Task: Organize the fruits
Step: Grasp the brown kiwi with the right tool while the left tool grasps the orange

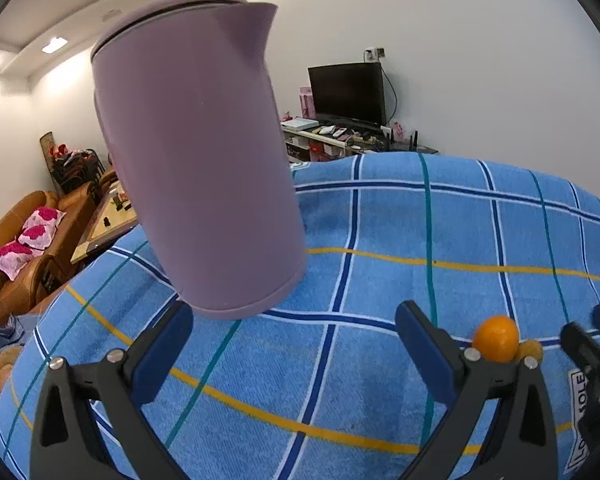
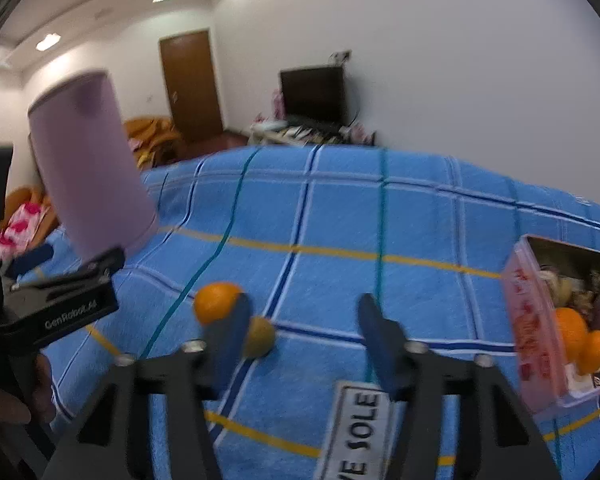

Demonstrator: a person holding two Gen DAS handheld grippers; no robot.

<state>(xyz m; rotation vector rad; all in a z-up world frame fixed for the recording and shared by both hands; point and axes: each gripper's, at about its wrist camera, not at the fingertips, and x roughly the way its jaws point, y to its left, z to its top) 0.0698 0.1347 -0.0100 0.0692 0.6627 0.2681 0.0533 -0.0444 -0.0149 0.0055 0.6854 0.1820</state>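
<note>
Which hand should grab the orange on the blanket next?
The right gripper, probably. The orange lies just ahead by its left finger, jaws open and empty. The left gripper faces the purple kettle, orange off to its side.

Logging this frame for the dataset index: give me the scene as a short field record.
surface: blue plaid cloth
loose fruit: orange and a smaller yellow-brown fruit, side by side on the cloth
container: pink-walled box, open, already holding oranges and other items
other object: mauve jug, standing on the cloth
left claw: open, nothing between the fingers
right claw: open, nothing gripped, the two loose fruits at its left finger
</note>
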